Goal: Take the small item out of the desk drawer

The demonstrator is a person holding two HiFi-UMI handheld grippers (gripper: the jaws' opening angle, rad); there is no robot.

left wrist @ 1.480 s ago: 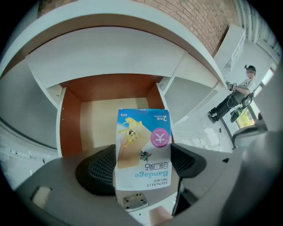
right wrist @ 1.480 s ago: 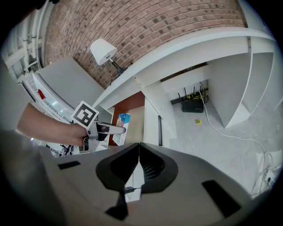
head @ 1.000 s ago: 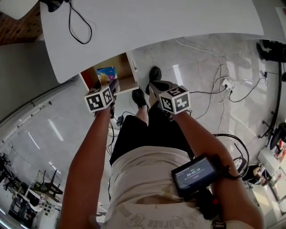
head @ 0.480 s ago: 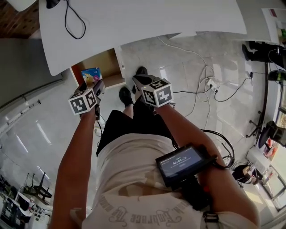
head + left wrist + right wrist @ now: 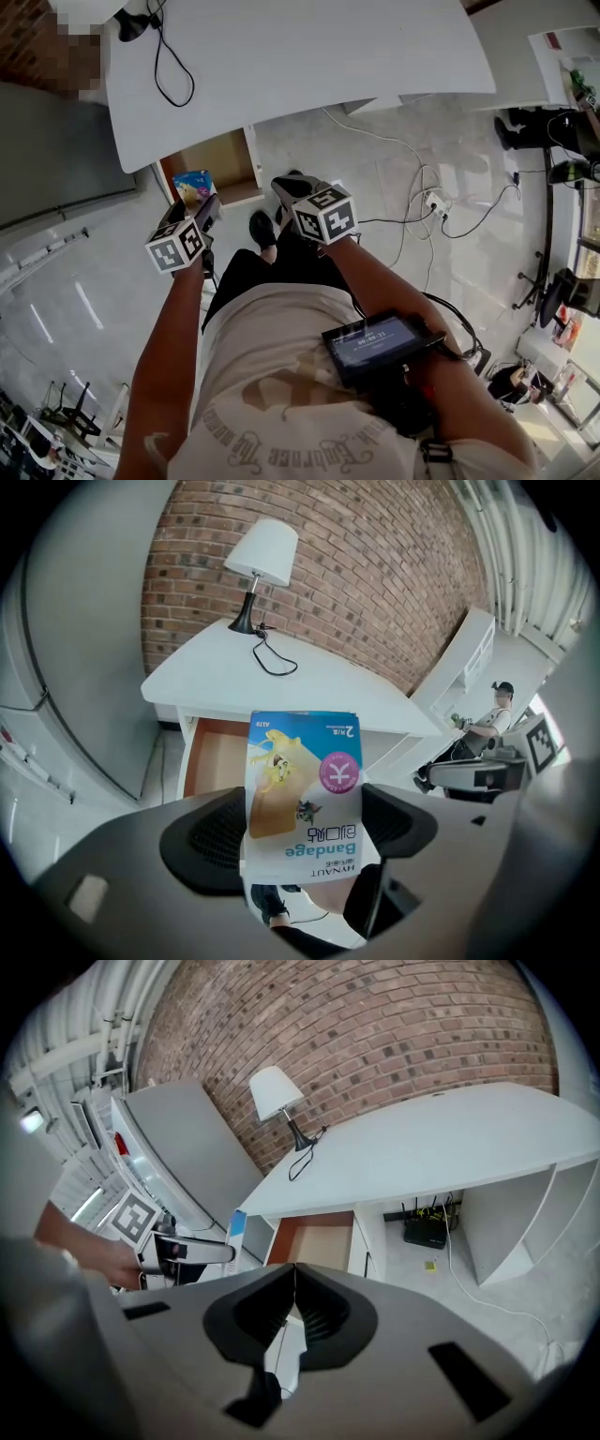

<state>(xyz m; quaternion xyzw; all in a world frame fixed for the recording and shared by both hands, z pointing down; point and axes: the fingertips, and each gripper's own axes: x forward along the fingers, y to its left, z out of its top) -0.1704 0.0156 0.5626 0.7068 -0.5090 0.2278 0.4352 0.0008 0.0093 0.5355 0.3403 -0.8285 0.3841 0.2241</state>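
Note:
A small blue and white bandage box (image 5: 304, 794) is clamped upright between the jaws of my left gripper (image 5: 300, 832). In the head view the box (image 5: 191, 187) sticks out ahead of the left gripper (image 5: 208, 213), in front of the open wooden desk drawer (image 5: 221, 158). The drawer (image 5: 217, 757) under the white desk (image 5: 272, 682) looks empty inside. My right gripper (image 5: 289, 1309) is shut with nothing between its jaws, and it hangs to the right of the drawer (image 5: 319, 1243); in the head view it (image 5: 286, 190) sits beside the left one.
A white lamp (image 5: 262, 560) with a black cord stands on the desk top by the brick wall. Cables and a power strip (image 5: 433, 199) lie on the tiled floor to the right. A grey cabinet (image 5: 192, 1162) stands left of the desk. My shoes (image 5: 262, 225) are below the drawer.
Both grippers have pulled back slightly from the drawer with the bandage box still held in the left one. The head view has shifted, showing more of the desk top.

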